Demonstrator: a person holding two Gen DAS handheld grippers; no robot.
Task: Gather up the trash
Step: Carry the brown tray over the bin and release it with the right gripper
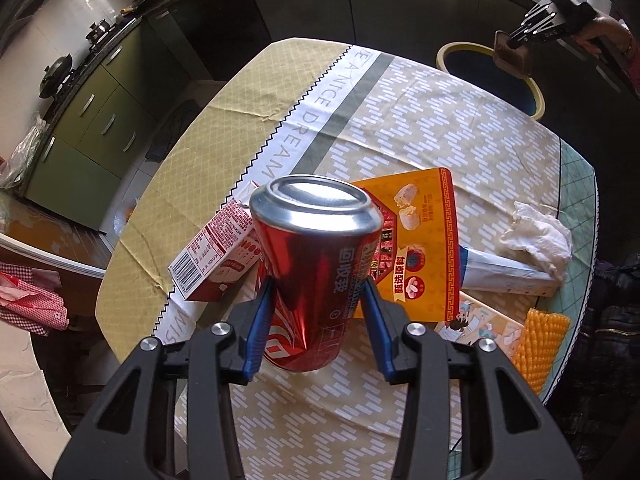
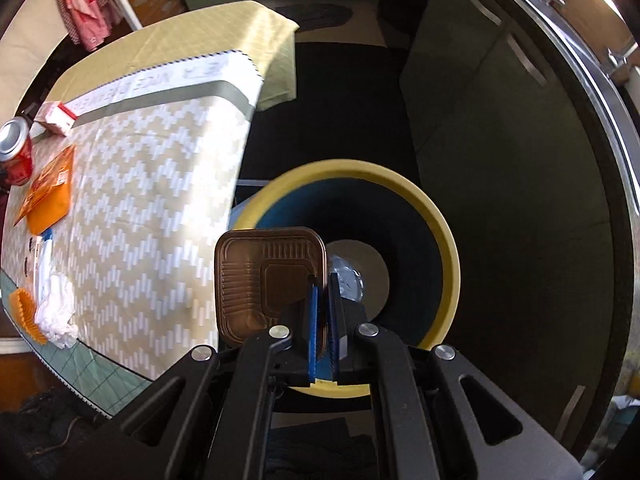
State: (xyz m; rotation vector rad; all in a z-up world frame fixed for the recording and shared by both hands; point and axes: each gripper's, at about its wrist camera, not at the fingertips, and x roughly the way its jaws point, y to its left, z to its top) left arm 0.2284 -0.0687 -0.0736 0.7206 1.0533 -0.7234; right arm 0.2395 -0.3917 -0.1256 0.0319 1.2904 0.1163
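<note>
Trash run, two loads in hand. Right gripper (image 2: 323,322) pinches the rim of a brown ribbed plastic tray (image 2: 264,280), blue pads pressed nearly together on its edge, and holds it over the mouth of the yellow-rimmed, dark-lined round bin (image 2: 440,236) that stands on the floor just beside the table. Something crumpled and silvery already lies at the bin's bottom.

Left gripper (image 1: 318,304) clamps a red aluminium drink can (image 1: 320,260), blue pads touching both sides of its body, can tilted with its silver end toward the camera and lifted clear of the patterned tablecloth (image 1: 400,120).

Left on the table: a red-and-white carton (image 1: 216,256), an orange printed pouch (image 1: 424,232), a crumpled white tissue (image 1: 540,236), a long white box (image 1: 508,272), an orange corrugated wrapper (image 1: 538,344).

Step in hand, as judged: drop the tray. It hangs off to one side of the pads, near the bin's table-side rim, so centre it over the opening before spreading the pads; otherwise it may catch the rim or fall outside. The can looks thin-walled; no harder squeeze, and keep it tilted as is while carrying it across to the bin.
</note>
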